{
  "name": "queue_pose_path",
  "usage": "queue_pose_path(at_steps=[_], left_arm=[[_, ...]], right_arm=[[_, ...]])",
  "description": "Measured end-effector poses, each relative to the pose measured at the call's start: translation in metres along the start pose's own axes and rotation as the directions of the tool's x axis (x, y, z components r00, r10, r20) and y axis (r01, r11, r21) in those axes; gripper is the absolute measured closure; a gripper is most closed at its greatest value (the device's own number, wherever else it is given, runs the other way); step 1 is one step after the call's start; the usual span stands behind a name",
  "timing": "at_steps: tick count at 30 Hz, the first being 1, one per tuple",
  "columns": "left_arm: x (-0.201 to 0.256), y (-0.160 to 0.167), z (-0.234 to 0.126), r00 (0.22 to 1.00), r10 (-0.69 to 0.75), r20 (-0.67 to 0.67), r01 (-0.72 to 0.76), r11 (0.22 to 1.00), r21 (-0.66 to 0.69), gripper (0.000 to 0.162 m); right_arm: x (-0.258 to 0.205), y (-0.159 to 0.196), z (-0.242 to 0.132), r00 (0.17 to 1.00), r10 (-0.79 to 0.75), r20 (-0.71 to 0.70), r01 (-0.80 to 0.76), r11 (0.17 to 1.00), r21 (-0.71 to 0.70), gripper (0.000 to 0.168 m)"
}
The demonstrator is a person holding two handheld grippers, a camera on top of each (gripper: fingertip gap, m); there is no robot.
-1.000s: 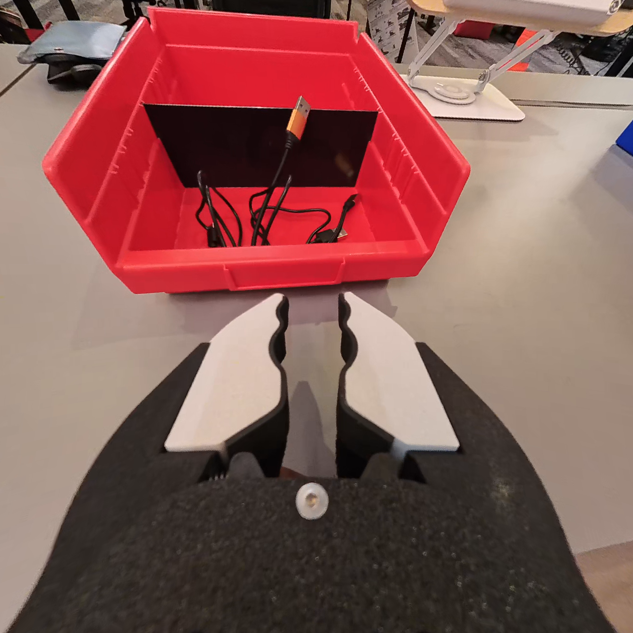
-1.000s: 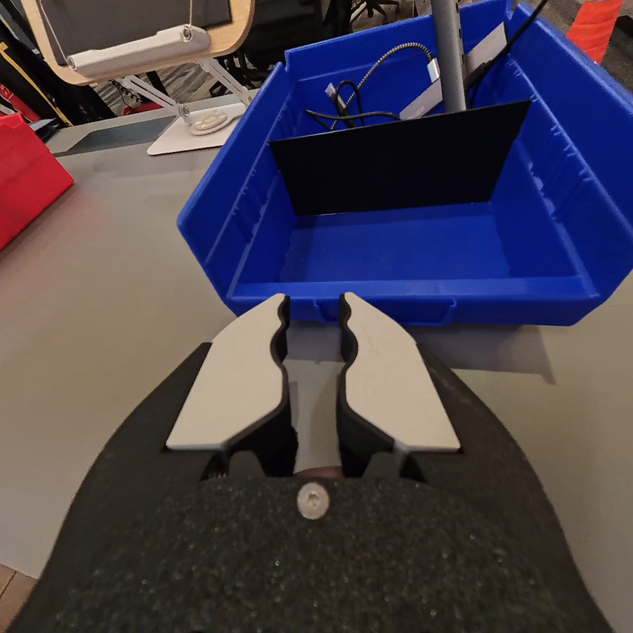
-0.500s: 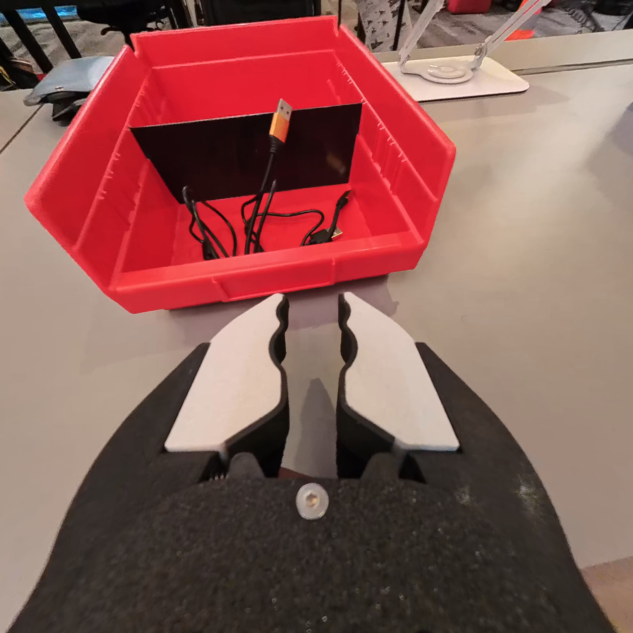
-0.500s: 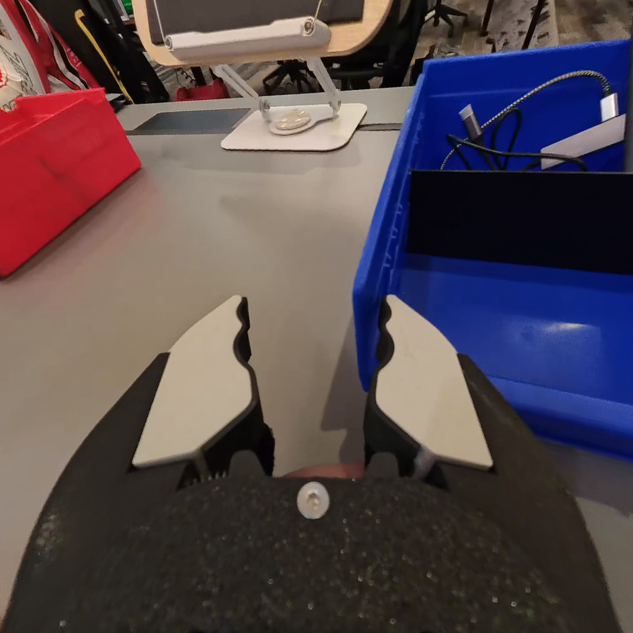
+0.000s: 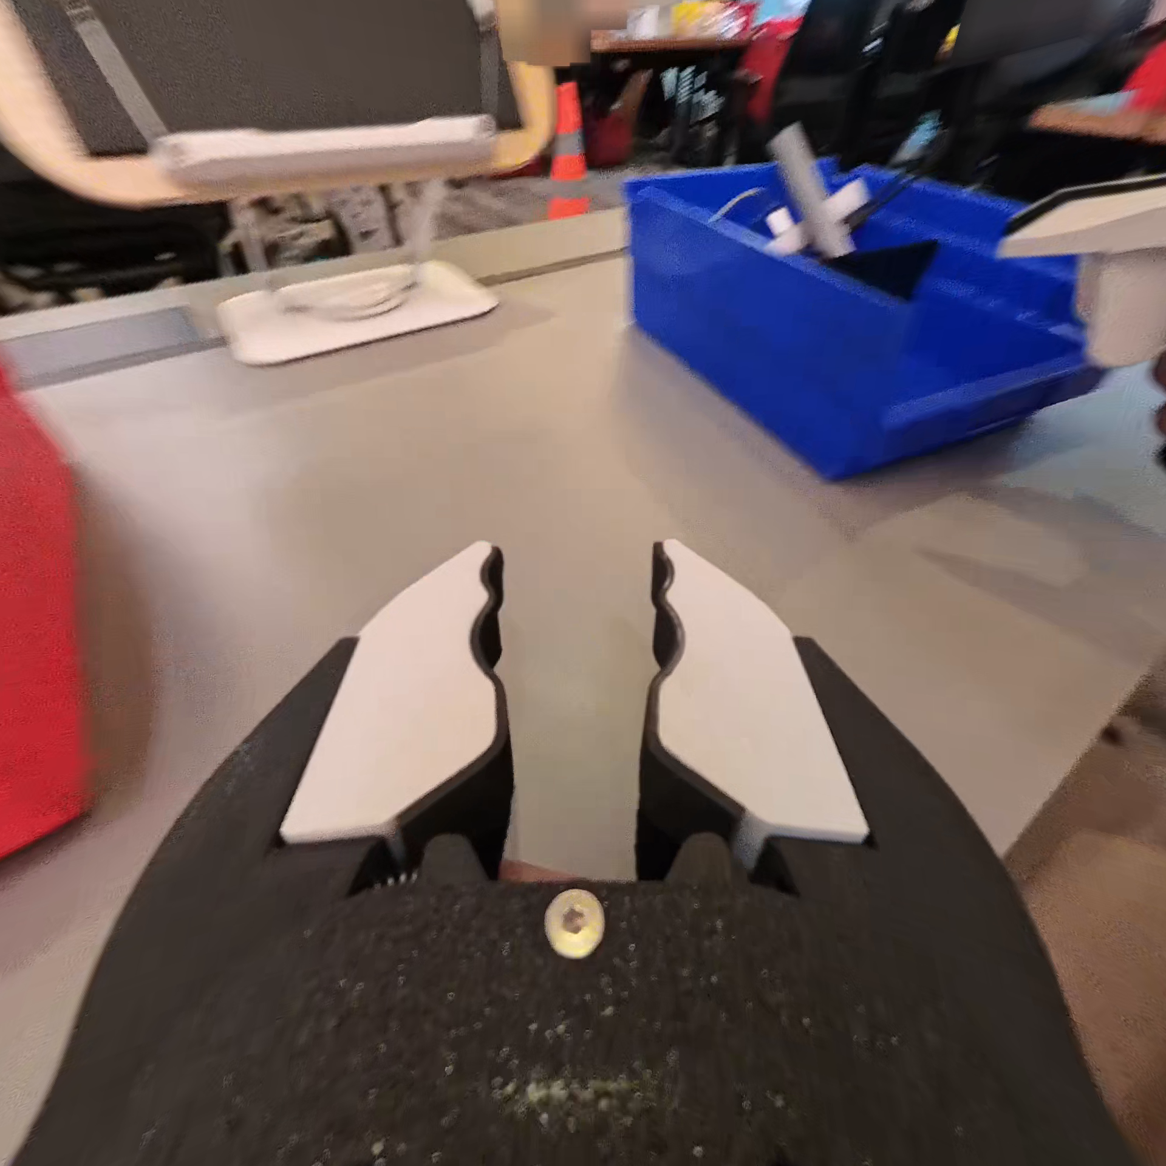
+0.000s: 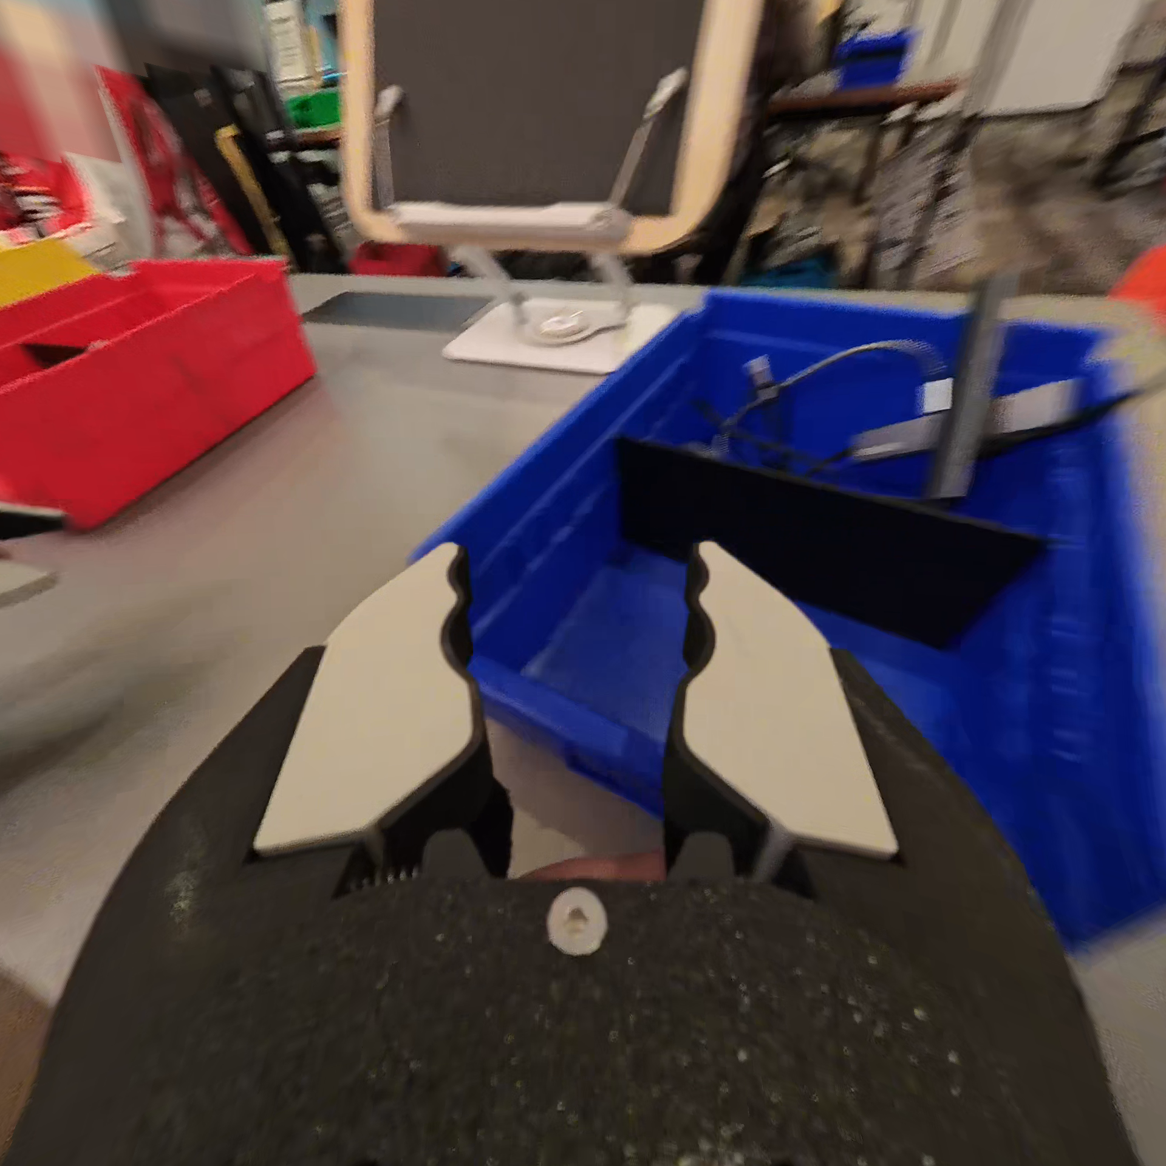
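Note:
My left gripper is open and empty over the bare grey table. A blue bin lies ahead to its right and a red bin at its left edge. The other gripper's finger shows at the far right of that view. My right gripper is open and empty, above the front left corner of the blue bin. That bin has a black divider, with cables and grey flat pieces behind it. The red bin stands at the left.
A white stand base holding a pale-rimmed board is at the back of the table. An orange cone and chairs stand beyond. The table's near right edge is close to my left gripper. Both views are motion-blurred.
My left gripper has swung right from the red bin toward the blue one and opened wider. My right gripper opened wide and has moved to the blue bin's front left corner.

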State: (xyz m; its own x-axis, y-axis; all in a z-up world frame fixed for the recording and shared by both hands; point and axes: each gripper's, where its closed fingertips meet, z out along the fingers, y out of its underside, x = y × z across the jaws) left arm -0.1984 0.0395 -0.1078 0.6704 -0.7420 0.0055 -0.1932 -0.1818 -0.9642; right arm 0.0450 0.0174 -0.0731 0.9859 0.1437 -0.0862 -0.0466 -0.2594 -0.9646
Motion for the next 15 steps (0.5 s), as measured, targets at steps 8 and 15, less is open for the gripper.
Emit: queue_pose_path(at_steps=[8,15], left_arm=[[0.123,-0.041,0.12,0.969,-0.085,-0.232,0.082,0.996,-0.025,0.09],[0.129,-0.026,0.18,0.986,-0.152,-0.069,0.136,0.971,-0.198,0.117]], right_arm=[[0.133,0.022,-0.046,0.877,0.013,-0.48,-0.06,0.995,-0.084,0.106],[0.136,0.055,-0.031,0.884,0.22,-0.411,-0.285,0.953,-0.104,0.154]])
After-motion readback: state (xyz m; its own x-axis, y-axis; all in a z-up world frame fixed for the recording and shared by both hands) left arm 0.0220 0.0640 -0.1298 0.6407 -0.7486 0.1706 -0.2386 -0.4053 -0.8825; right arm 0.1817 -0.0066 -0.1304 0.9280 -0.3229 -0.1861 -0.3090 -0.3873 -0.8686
